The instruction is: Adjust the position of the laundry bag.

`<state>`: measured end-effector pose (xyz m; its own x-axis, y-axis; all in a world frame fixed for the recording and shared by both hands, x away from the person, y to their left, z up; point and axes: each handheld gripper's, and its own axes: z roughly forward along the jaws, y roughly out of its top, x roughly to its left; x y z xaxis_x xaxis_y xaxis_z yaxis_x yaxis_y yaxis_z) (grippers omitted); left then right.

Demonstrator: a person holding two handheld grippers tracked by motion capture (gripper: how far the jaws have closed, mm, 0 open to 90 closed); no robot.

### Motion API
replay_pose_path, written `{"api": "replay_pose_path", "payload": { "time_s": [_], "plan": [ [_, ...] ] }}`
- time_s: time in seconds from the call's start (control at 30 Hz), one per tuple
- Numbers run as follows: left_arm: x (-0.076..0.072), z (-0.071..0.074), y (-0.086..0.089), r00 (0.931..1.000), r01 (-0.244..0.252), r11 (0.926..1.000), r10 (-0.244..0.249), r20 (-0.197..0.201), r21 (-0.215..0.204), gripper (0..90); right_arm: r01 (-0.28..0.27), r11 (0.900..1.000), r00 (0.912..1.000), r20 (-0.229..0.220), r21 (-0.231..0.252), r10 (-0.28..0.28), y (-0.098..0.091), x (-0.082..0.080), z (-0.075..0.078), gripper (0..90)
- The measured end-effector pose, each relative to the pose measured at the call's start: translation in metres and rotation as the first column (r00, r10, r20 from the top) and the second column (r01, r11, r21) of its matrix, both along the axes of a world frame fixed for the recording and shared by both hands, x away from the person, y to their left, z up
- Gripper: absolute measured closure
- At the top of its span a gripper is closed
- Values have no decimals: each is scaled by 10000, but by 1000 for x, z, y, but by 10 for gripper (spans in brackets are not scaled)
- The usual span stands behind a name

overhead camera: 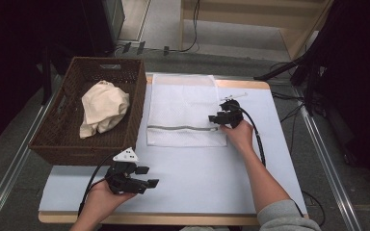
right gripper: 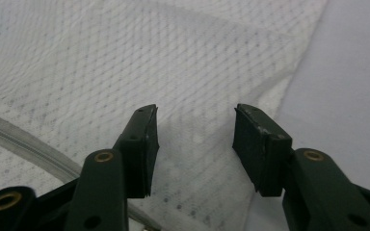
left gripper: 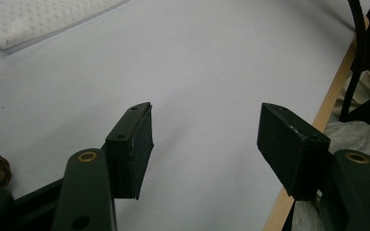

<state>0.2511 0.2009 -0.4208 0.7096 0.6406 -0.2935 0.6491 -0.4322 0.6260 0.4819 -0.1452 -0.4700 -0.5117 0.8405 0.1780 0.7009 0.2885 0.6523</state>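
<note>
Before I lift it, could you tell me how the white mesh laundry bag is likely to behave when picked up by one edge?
The white mesh laundry bag lies flat and thin on the table, so it is probably floppy and would drape from the open right gripper. Its fine open mesh suggests it is light. The zipper may be its only stiffer line.

A white mesh laundry bag (overhead camera: 185,109) lies flat at upper centre of the high view, its grey zipper (overhead camera: 180,128) closed. A crumpled cream cloth (overhead camera: 103,108) sits in the brown wicker basket (overhead camera: 58,132) at upper left.
</note>
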Motion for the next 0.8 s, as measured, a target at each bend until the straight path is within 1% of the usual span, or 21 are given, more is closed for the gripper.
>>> {"api": "replay_pose_path", "payload": {
  "time_s": [0.03,0.07,0.1,0.13,0.17,0.23,0.27,0.3,0.33,0.43,0.53,0.57,0.63,0.67,0.7,0.73,0.77,0.8],
  "plan": [
    [0,0,0,10000,0,10000,0,0,0,379,-58,9999,10000,67,-149,59,2,-1,0,517],
    [0,0,0,10000,-1,10000,1,1,18,379,-58,9999,10000,67,-149,59,2,-1,0,517],
    [0,0,0,10000,0,10000,0,-2,36,379,-86,9996,9999,111,-252,88,4,-1,0,519],
    [0,0,0,10000,6,10000,-6,10,44,379,-23,9993,9999,139,-374,28,5,-2,1,520],
    [0,0,0,10000,40,10000,-40,19,10,380,-25,9993,9999,145,-363,30,5,-2,1,513],
    [0,0,1,10000,43,10000,-43,35,36,379,184,9977,9994,296,-652,-165,3,-1,2,502],
    [-1,1,1,10000,35,10000,-35,22,65,380,414,9950,9986,365,-904,-382,-2,0,2,492],
    [-1,1,1,10000,35,10000,-35,22,65,379,414,9950,9986,365,-904,-382,-2,0,2,492],
    [0,0,1,10000,-13,10000,13,28,-9,380,445,9960,9987,274,-772,-425,-6,1,0,488],
    [0,0,1,10000,-32,10000,32,13,-17,380,499,9961,9985,264,-732,-481,-6,1,0,489],
    [0,0,0,10000,21,9999,-21,-4,105,380,522,9938,9975,532,-978,-471,-1,-1,-2,535],
    [0,0,0,10000,21,9999,-21,-4,105,380,522,9938,9975,532,-978,-471,-1,-1,-2,535],
    [0,0,0,10000,46,10000,-46,-2,81,380,510,9939,9973,569,-980,-456,-1,-3,-2,581],
    [0,0,0,10000,-20,10000,20,5,60,380,538,9947,9975,510,-879,-494,-2,-3,-1,663],
    [0,0,0,10000,-20,10000,20,5,60,380,538,9947,9975,510,-879,-494,-2,-3,-1,663],
    [0,0,0,10000,-34,10000,33,23,61,381,510,9945,9980,415,-911,-474,-2,-4,0,735],
    [0,0,0,10000,-56,10000,56,26,51,381,510,9945,9980,415,-911,-474,-2,-4,0,735],
    [1,-1,1,10000,-77,10000,77,20,-38,386,426,9955,9989,233,-845,-408,-3,-5,1,809]
  ]
}}
